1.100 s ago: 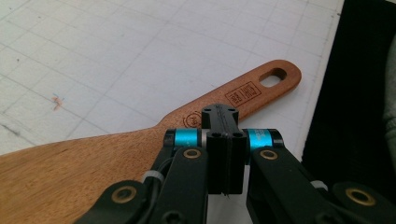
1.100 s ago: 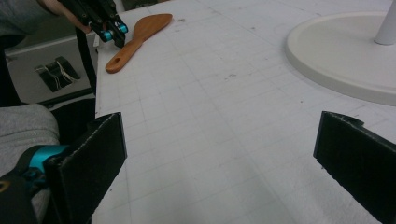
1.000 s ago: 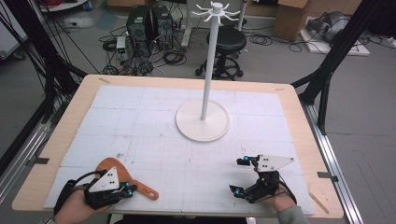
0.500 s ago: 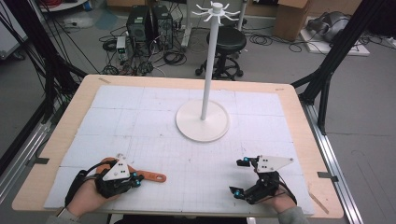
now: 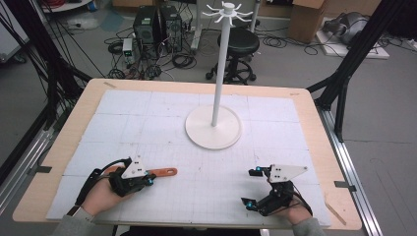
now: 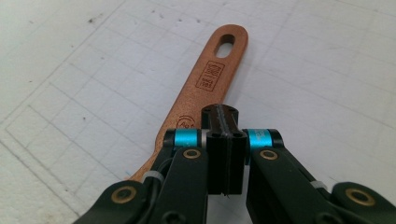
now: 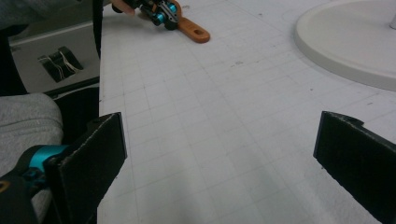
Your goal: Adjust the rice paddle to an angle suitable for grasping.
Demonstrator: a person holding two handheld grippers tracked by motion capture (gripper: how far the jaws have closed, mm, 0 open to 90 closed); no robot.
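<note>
An orange wooden spatula (image 5: pixel 164 172) lies flat on the white gridded mat, its slotted handle end pointing right. My left gripper (image 5: pixel 149 181) sits over its wider end at the front left, held by a hand. In the left gripper view the two black jaws are pressed together, pad to pad, with the spatula (image 6: pixel 210 79) running under and beyond the left gripper (image 6: pixel 224 135) and not between the pads. My right gripper (image 5: pixel 250 187) rests at the front right with its jaws wide apart and only bare mat between its fingertips (image 7: pixel 93 154).
A white hook stand (image 5: pixel 221 64) rises from a round base (image 5: pixel 213 128) at the middle of the mat (image 5: pixel 147 118); the base (image 7: pixel 345 42) lies ahead of the right gripper. The right gripper view shows the left gripper (image 7: pixel 163 14) on the spatula (image 7: pixel 196 31) far off.
The left hand and gripper shifted right across the mat. The spatula moved with them, and its handle swung from pointing down-right to pointing right. The right gripper stayed still.
</note>
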